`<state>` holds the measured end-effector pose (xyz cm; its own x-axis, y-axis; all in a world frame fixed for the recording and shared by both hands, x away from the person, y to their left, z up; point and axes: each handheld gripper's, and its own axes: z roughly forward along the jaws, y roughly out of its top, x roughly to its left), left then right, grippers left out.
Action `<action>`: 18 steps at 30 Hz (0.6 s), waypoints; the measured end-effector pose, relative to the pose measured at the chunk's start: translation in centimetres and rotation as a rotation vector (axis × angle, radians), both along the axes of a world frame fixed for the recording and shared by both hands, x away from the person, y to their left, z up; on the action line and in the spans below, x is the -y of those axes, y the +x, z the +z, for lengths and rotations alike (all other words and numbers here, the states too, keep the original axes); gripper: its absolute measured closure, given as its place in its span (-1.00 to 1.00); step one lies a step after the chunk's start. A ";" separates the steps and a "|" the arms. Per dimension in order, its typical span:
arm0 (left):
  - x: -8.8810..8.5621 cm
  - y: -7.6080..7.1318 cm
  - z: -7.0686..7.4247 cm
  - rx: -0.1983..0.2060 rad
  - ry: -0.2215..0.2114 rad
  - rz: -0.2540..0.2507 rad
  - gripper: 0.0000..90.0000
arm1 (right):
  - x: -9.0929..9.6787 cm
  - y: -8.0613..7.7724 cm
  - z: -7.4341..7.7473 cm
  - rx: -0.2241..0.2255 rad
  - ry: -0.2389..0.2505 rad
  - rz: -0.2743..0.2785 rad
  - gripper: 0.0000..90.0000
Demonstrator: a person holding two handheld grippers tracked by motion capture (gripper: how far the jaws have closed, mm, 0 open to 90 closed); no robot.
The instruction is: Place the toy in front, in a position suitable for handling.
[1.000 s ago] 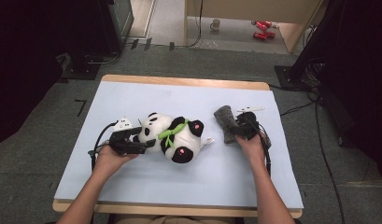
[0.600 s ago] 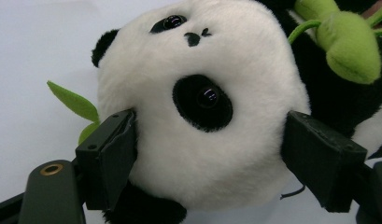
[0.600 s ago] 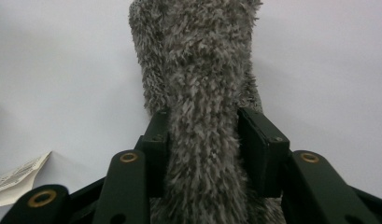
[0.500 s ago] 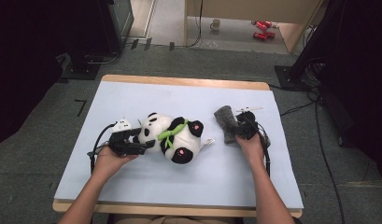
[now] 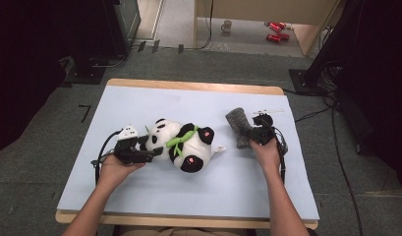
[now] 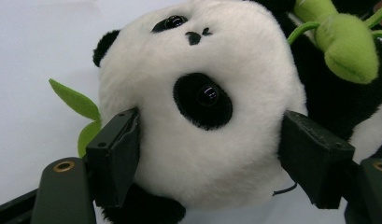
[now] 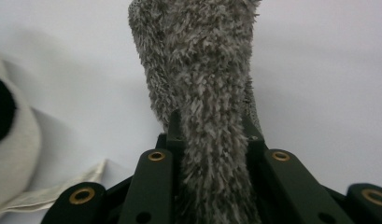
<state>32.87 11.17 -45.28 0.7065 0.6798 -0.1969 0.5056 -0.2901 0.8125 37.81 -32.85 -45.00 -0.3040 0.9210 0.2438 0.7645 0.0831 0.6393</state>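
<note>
Since the earlier high-view frames, little has shifted on the table: both hands sit where they were, and the real change is at my right gripper [image 5: 251, 133], whose jaws have just been closing on the grey fuzzy cloth [image 5: 239, 126]. My left gripper [image 5: 148, 151] has also just drawn its jaws in a bit around the panda's head.

What worries me most is the right-hand grip. In the right gripper view the cloth [image 7: 202, 88] is pinched by one bunched end, and the rest stands free ahead of the jaws. I judge that the long pile could slip out of the pinch if I pull hard or drag it across the table [image 5: 198, 101].

On the left, the risk is a soft, round head squirting out. The stuffed panda [image 6: 198, 98] sits between the two pads [image 6: 117, 156], which stand wide and press its white fur on both sides. It lies on its back straight ahead of that gripper, its body and green leaf [image 5: 181, 141] stretching away toward the right gripper. A white fabric tag [image 7: 53, 189] trails beside the right jaws; catching it would tug the toy.
</note>
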 end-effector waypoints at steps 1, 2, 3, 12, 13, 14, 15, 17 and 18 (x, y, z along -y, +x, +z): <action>0.0 0.0 0.0 0.002 0.000 0.001 -0.45 | -0.1 -0.2 0.4 0.011 0.010 -0.002 0.64; 0.0 0.0 0.0 0.003 -0.003 0.000 -0.45 | -0.2 -0.4 0.7 0.020 0.018 0.001 0.64; 0.0 0.0 -0.1 0.004 -0.005 -0.001 -0.45 | -0.3 -0.5 1.0 0.022 0.027 0.001 0.64; -0.1 -0.1 -0.1 0.005 -0.008 -0.004 -0.45 | -1.8 -0.3 3.3 0.004 0.014 0.023 0.66; -0.1 -0.1 -0.2 0.005 -0.009 -0.003 -0.45 | -2.0 -0.3 3.6 -0.003 0.012 0.024 0.66; -0.1 -0.1 -0.2 0.005 -0.009 -0.003 -0.45 | -2.4 -0.2 4.2 0.005 -0.008 0.046 0.66; -0.1 -0.1 -0.1 0.005 -0.007 -0.004 -0.45 | -2.5 -0.2 4.5 0.010 -0.017 0.054 0.66; -0.2 -0.1 -0.2 0.005 -0.007 -0.005 -0.45 | -3.1 0.0 5.5 0.023 -0.029 0.075 0.67; -0.2 -0.1 -0.2 0.004 -0.008 -0.005 -0.46 | -3.5 0.1 6.1 0.028 -0.027 0.084 0.67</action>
<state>32.75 11.33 -45.43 0.7105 0.6749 -0.1992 0.5010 -0.2863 0.8167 37.95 -29.31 -38.88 -0.3866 0.8982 0.2092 0.7361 0.1639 0.6568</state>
